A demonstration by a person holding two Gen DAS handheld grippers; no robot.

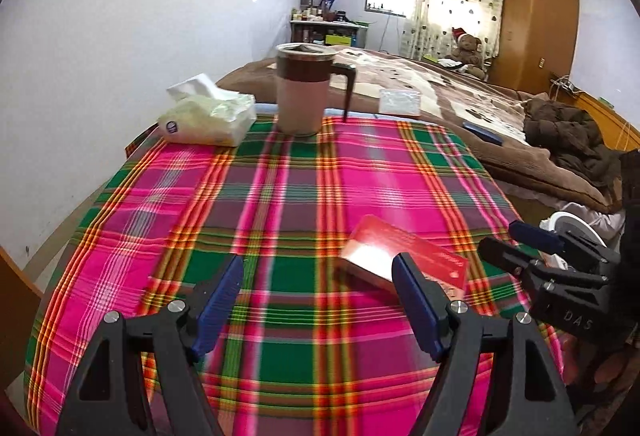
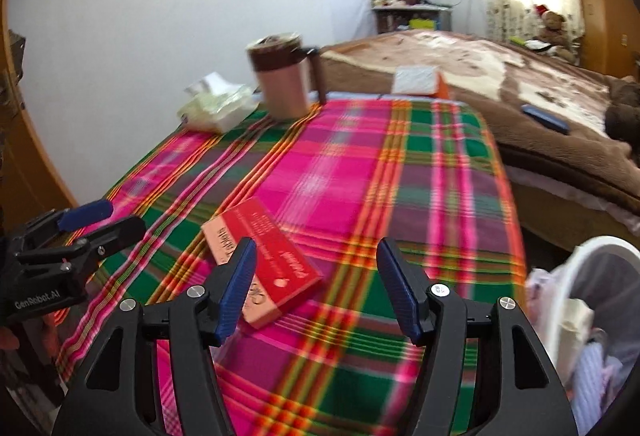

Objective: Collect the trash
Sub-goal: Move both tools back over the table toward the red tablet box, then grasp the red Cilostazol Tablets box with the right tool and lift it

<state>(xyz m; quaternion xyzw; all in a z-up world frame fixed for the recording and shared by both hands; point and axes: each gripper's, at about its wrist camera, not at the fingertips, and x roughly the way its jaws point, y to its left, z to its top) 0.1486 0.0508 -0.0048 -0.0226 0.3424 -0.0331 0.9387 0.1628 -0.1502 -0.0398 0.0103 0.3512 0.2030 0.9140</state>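
A flat red box (image 1: 404, 260) lies on the plaid tablecloth (image 1: 280, 196), near the front right part of the table. My left gripper (image 1: 318, 300) is open and empty, just in front of the box, its right finger overlapping the box's near edge. In the right wrist view the same box (image 2: 272, 256) lies at front left, and my right gripper (image 2: 316, 292) is open and empty, its left finger over the box's near end. A white trash bin (image 2: 588, 316) with rubbish inside stands beside the table at lower right; its rim also shows in the left wrist view (image 1: 572, 224).
At the table's far edge stand a pink and brown mug (image 1: 302, 88) with a lid and handle and a tissue pack (image 1: 208, 112). A bed (image 1: 460, 96) with a brown blanket lies beyond, with a white packet (image 1: 400, 102) and dark clothes (image 1: 568, 132).
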